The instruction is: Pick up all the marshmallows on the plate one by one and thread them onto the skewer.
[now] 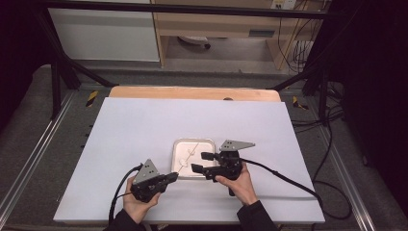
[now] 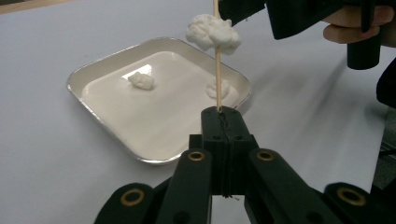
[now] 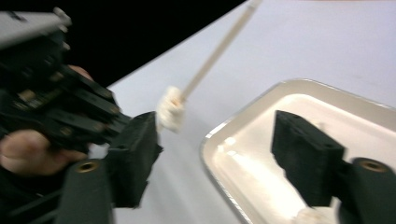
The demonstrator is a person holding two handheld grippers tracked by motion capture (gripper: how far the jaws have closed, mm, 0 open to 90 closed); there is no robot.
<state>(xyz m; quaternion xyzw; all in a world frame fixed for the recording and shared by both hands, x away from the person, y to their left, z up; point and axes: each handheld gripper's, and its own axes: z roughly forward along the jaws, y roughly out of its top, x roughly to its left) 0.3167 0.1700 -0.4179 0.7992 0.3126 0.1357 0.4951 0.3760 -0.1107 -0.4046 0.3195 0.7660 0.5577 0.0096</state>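
My left gripper [image 2: 223, 121] is shut on the lower end of a thin wooden skewer [image 2: 217, 79]. The skewer slants up over a small white tray [image 1: 175, 144] and has a lumpy white piece [image 2: 212, 32] threaded on it. Two more white pieces [image 2: 141, 80] lie in the tray [image 2: 93, 70]. My right gripper [image 1: 198, 161] hangs open above the tray's near right side, pointing left. In the right gripper view, which is blurred, the threaded piece [image 3: 170, 109] sits just beyond the tip of the left jaw and the tray [image 3: 261, 98] lies under the gap between the jaws.
The tray sits near the front middle of a white table top [image 1: 144, 125] with wide bare areas to the left, right and back. A wooden edge [image 1: 192, 92] runs along the far side. Black cables [image 1: 284, 175] trail from both grippers toward the front.
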